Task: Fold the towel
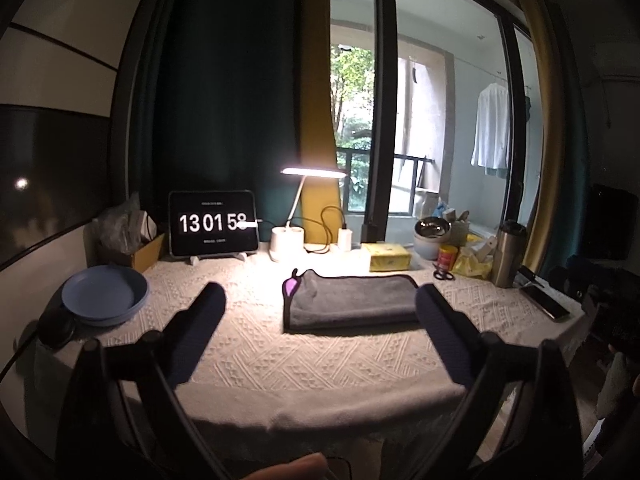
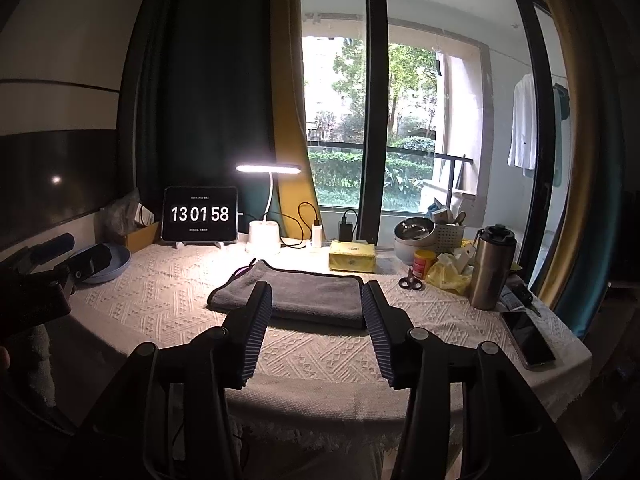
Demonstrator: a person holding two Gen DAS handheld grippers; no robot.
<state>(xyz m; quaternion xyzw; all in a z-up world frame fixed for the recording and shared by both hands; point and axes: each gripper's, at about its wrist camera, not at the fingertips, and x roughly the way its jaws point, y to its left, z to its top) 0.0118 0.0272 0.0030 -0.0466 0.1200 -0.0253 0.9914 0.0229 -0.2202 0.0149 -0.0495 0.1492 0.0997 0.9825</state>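
Observation:
A grey towel (image 1: 352, 300) with a dark hem and a purple tag lies folded flat on the white patterned tablecloth (image 1: 256, 344); it also shows in the right wrist view (image 2: 304, 296). My left gripper (image 1: 320, 300) is open and empty, held back from the table's near edge. My right gripper (image 2: 318, 300) is open and empty, its fingers just short of the towel's near edge. The left gripper also appears at the left of the right wrist view (image 2: 68, 256).
A blue plate (image 1: 105, 294) sits far left. A tablet clock (image 1: 213, 224), lit desk lamp (image 1: 288, 240), yellow tissue box (image 1: 386, 257), scissors (image 2: 411, 281), steel tumbler (image 2: 491, 268), bowls and a phone (image 2: 528, 338) line the back and right.

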